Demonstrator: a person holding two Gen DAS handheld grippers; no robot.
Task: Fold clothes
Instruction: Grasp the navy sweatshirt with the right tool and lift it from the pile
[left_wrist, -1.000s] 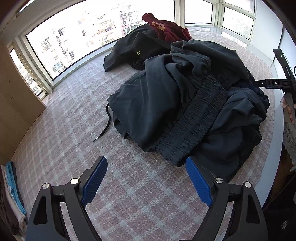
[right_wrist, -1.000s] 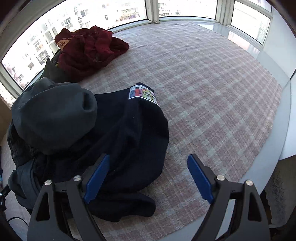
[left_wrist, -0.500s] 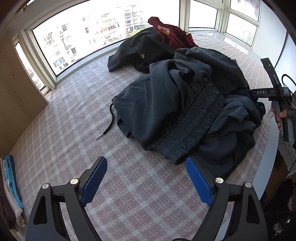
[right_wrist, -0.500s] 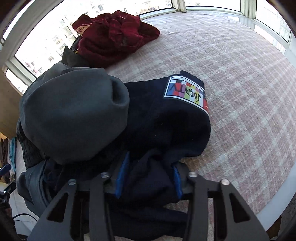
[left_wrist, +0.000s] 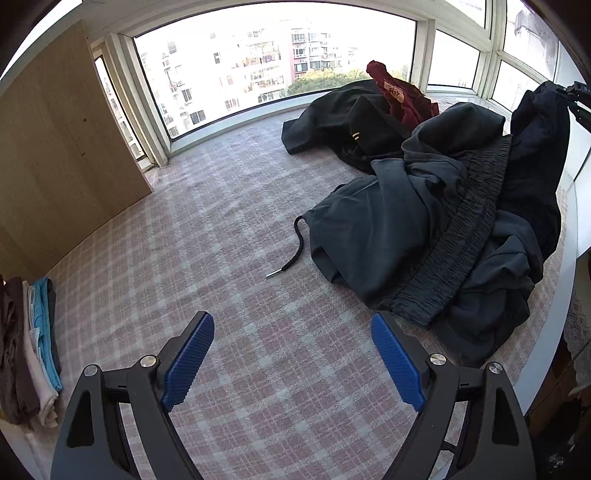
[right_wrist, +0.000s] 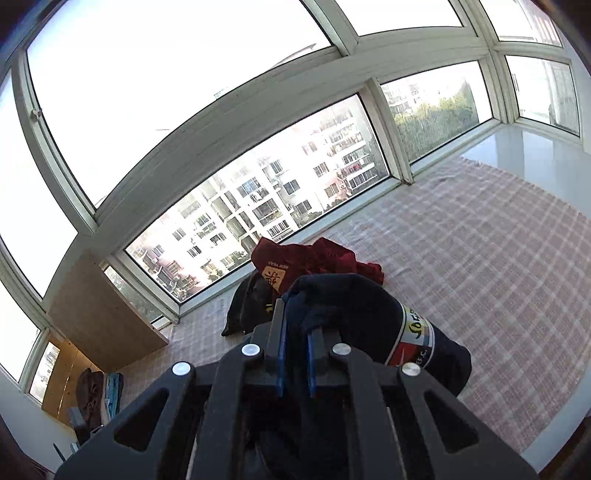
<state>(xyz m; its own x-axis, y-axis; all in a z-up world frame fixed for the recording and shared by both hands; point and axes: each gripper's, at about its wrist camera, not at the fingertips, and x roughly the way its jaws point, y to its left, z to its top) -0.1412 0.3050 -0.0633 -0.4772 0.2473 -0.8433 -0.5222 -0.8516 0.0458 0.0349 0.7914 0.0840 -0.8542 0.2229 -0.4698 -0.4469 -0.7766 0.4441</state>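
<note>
Bright daylight through windows (right_wrist: 177, 122), blown-out sky, fisheye-warped edges, sharp focus

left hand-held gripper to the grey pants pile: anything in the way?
Nothing visible. The left hand-held gripper is open over bare checked cover; the grey pants lie ahead to its right, their drawstring trailing alongside.

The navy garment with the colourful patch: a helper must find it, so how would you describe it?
On the pink plaid cover by the bay window, find the heap of dark clothes. The navy garment hangs from the shut right gripper above the grey pants. Only it has a striped multicolour patch.
</note>
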